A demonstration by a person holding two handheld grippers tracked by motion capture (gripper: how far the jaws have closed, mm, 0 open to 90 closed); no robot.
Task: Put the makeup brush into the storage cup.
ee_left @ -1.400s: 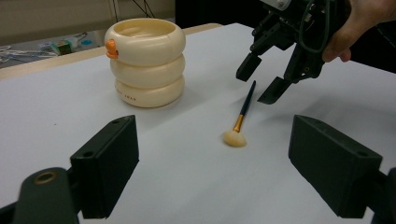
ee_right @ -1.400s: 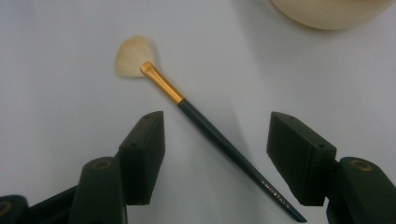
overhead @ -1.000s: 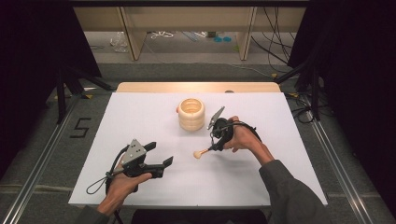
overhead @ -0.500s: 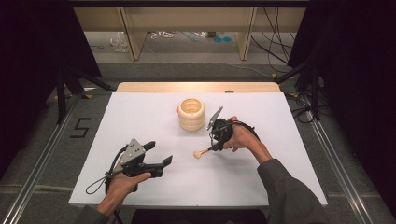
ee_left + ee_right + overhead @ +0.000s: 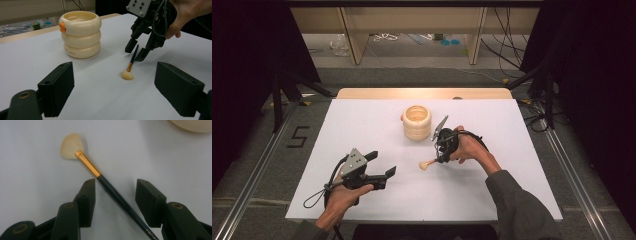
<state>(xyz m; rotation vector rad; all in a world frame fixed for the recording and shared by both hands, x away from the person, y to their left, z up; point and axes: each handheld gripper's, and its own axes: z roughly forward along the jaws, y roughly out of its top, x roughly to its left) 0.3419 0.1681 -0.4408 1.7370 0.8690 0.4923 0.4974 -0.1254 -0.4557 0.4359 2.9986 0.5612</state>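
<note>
Fan brush [image 5: 100,176] lay flat on white table [image 5: 362,125], right of centre, handle running between jaws of right hand-held gripper [image 5: 115,192]. Jaws spread, one each side of dark handle, just behind gold ferrule [image 5: 88,164]; left jaw tip looked nearly touching the handle, contact not certain. Nothing pinched yet.

Long axis ran diagonal across the right gripper view: pale bristle fan [image 5: 127,75] out ahead of the jaws, handle tail back under the gripper body. Seen from above, bristles pointed toward table's left and near side, away from the right hand [image 5: 472,147].

Left hand-held gripper [image 5: 379,170] sat low over near-left part of table, jaws wide apart, empty, well apart from brush. Right clearly the nearer.

Cream ringed pot [image 5: 417,122] stood upright beyond brush, near but not touching. Open table on all other sides; edges well off. Judged: closing squarely across handle should be enough; room plentiful for a lift.
</note>
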